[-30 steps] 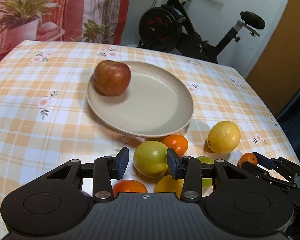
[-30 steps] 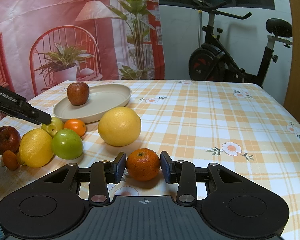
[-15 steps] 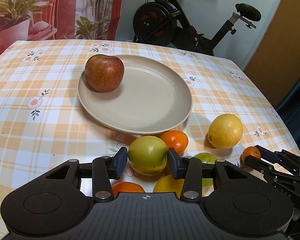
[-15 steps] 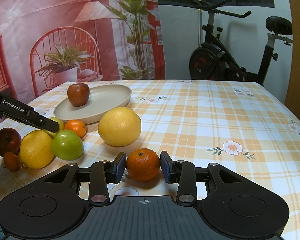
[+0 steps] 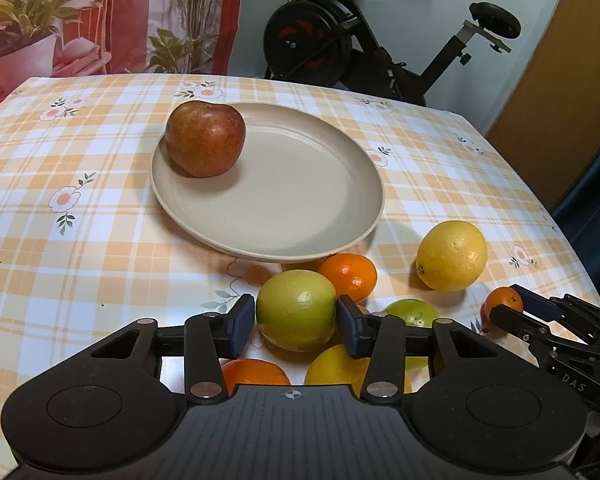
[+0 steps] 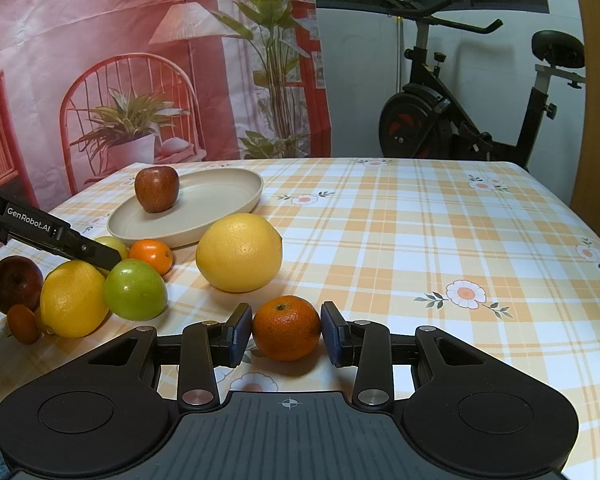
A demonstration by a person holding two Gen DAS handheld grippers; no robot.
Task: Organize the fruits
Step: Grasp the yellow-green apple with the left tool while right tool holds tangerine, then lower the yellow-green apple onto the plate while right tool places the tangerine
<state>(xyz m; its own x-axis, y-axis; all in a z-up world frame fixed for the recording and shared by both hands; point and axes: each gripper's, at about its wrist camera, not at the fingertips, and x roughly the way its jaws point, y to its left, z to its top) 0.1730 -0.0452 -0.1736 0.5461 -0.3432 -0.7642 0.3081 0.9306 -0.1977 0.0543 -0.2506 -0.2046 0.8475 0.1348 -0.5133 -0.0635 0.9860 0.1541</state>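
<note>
Fruit lay scattered on the checked tablecloth (image 5: 100,240), with only one red apple (image 5: 205,138) on the plate (image 5: 300,216). We had the left gripper (image 5: 296,322) set around a yellow-green apple (image 5: 296,309) just short of the plate's near rim; its pads met the apple's sides, so we took it as gripped, though from this angle we could not tell whether it had left the cloth. Our right gripper (image 6: 287,334) was closed on a small mandarin (image 6: 287,333) near the front edge of the table, the fruit resting on the cloth between the pads.

To do this step well, we judged the apple should go straight up before travelling, since an orange (image 5: 350,276) touched it on the plate side and a green fruit (image 5: 414,312) and a yellow one (image 5: 340,364) crowded it from the right and below. A sideways drag could have sent them rolling. The plate rim stood raised, so the apple needed to clear it.

Room was good ahead: most of the plate was bare to the right of the red apple. A large lemon (image 5: 451,255) sat well apart at the right. The right gripper showed close by at the right in the left wrist view, so we thought it wise to move one hand at a time.
</note>
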